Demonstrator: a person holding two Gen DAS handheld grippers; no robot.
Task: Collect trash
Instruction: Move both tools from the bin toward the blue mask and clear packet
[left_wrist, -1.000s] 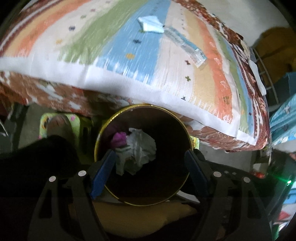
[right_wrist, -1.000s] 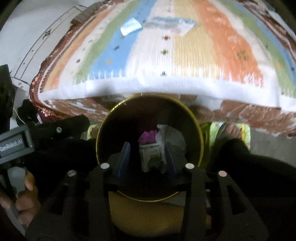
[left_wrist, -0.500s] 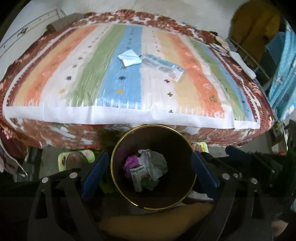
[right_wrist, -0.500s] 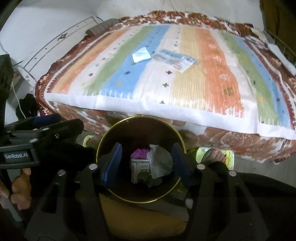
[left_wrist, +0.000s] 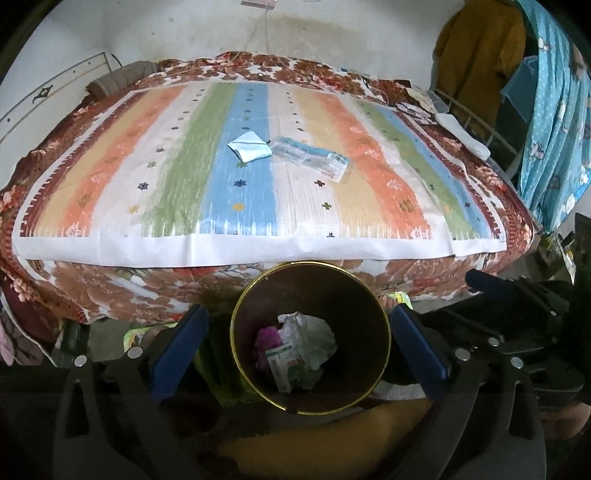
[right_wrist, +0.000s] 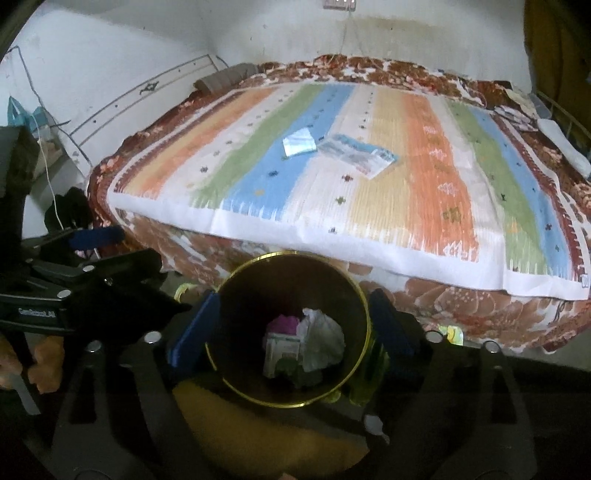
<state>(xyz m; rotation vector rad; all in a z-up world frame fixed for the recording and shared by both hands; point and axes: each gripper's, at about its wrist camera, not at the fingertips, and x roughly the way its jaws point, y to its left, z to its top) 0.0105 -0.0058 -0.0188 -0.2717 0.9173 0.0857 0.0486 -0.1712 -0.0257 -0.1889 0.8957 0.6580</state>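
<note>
A dark bin with a gold rim (left_wrist: 258, 288) (right_wrist: 360, 291) stands on the floor at the foot of the bed. It holds a white crumpled paper (left_wrist: 310, 336) (right_wrist: 321, 341), a pink scrap (left_wrist: 267, 338) and a small white-green packet (left_wrist: 279, 363) (right_wrist: 282, 349). On the striped bedspread lie a folded light-blue paper (left_wrist: 248, 146) (right_wrist: 299, 146) and a clear plastic wrapper (left_wrist: 314, 158) (right_wrist: 360, 155). My left gripper (left_wrist: 299, 347) is open and empty above the bin. My right gripper (right_wrist: 291, 325) is open and empty above the bin.
The bed (left_wrist: 110, 192) fills the view ahead, with a floral cover hanging down its front. Clothes and a blue curtain (left_wrist: 550, 110) hang at the right. A metal rack (left_wrist: 476, 122) stands by the bed's right side. White wall lies at the left.
The packet left my right gripper and lies in the bin; the right jaws opened wide. Both grippers rose and pulled back from the bin, so the whole bed shows.
</note>
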